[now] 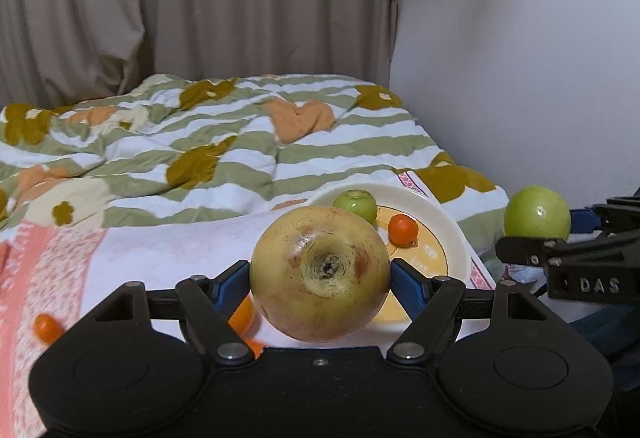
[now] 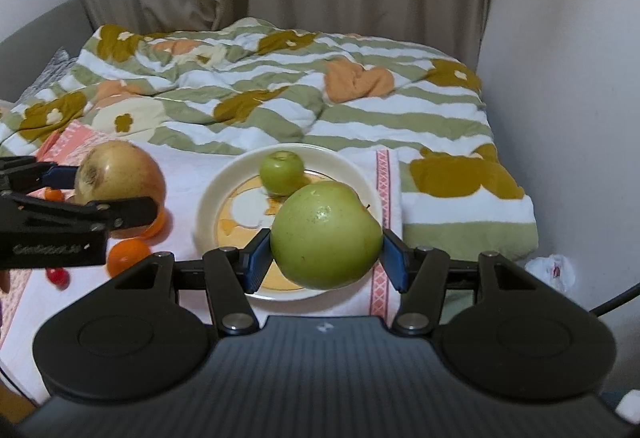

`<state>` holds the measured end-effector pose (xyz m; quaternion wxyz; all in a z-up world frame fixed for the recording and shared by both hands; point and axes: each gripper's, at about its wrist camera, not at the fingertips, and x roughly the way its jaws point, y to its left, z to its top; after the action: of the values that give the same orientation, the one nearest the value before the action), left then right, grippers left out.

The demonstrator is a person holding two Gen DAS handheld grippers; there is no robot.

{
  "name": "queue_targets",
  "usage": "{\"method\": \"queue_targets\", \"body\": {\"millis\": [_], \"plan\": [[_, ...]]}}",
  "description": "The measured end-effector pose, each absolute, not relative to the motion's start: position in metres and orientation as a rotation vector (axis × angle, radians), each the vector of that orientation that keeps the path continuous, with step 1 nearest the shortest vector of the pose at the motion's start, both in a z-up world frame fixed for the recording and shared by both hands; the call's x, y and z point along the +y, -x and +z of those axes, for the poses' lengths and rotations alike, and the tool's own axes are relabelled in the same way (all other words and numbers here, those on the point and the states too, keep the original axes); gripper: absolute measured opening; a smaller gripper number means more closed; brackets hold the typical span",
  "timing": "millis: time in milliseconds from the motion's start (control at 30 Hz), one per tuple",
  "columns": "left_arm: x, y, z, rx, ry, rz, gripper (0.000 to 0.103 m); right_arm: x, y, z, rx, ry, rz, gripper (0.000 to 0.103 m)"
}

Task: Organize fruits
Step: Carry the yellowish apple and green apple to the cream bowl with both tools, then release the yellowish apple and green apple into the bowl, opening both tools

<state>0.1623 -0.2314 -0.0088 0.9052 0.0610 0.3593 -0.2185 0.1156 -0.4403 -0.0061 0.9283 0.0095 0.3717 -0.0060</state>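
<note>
My left gripper [image 1: 320, 278] is shut on a large yellow-red apple [image 1: 320, 274], held above the white cloth; the right wrist view shows that apple [image 2: 120, 174] at the left. My right gripper [image 2: 326, 254] is shut on a big green apple [image 2: 326, 234], hanging over the near right part of a cream plate [image 2: 208, 198]. On the plate [image 1: 452, 230] lie a small green fruit [image 1: 355, 205] and a small orange fruit [image 1: 403, 230]. The green apple [image 1: 537, 213] shows at the right of the left wrist view.
Loose on the cloth to the plate's left are an orange [image 2: 128, 256], a small red fruit [image 2: 58, 275] and another small orange fruit [image 1: 47, 327]. A striped flowered quilt [image 2: 280, 98] covers the bed behind. Curtains and a wall [image 2: 560, 78] close the far and right sides.
</note>
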Motion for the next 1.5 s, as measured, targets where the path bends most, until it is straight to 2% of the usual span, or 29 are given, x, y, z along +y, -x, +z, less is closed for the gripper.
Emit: {"method": "queue_targets", "body": {"millis": [367, 800, 833, 867, 933, 1500], "plan": [[-0.281, -0.229, -0.058, 0.828, -0.233, -0.532, 0.079, -0.464, -0.158, -0.035, 0.822, -0.071, -0.075, 0.073], [-0.302, -0.251, -0.087, 0.861, -0.311, -0.545, 0.08, -0.479, -0.179, -0.049, 0.857, -0.109, -0.106, 0.073], [-0.301, -0.249, -0.083, 0.83, -0.308, -0.552, 0.084, -0.479, -0.179, -0.049, 0.857, -0.108, -0.106, 0.073], [-0.301, -0.248, -0.079, 0.815, -0.309, -0.556, 0.096, -0.479, -0.179, -0.048, 0.856, -0.109, -0.107, 0.073], [-0.3, -0.246, -0.072, 0.786, -0.312, -0.556, 0.103, -0.479, -0.18, -0.048, 0.853, -0.11, -0.106, 0.073], [-0.245, -0.216, -0.052, 0.813, -0.238, -0.451, 0.103, -0.452, -0.192, -0.065, 0.872, -0.001, 0.018, 0.073]]}}
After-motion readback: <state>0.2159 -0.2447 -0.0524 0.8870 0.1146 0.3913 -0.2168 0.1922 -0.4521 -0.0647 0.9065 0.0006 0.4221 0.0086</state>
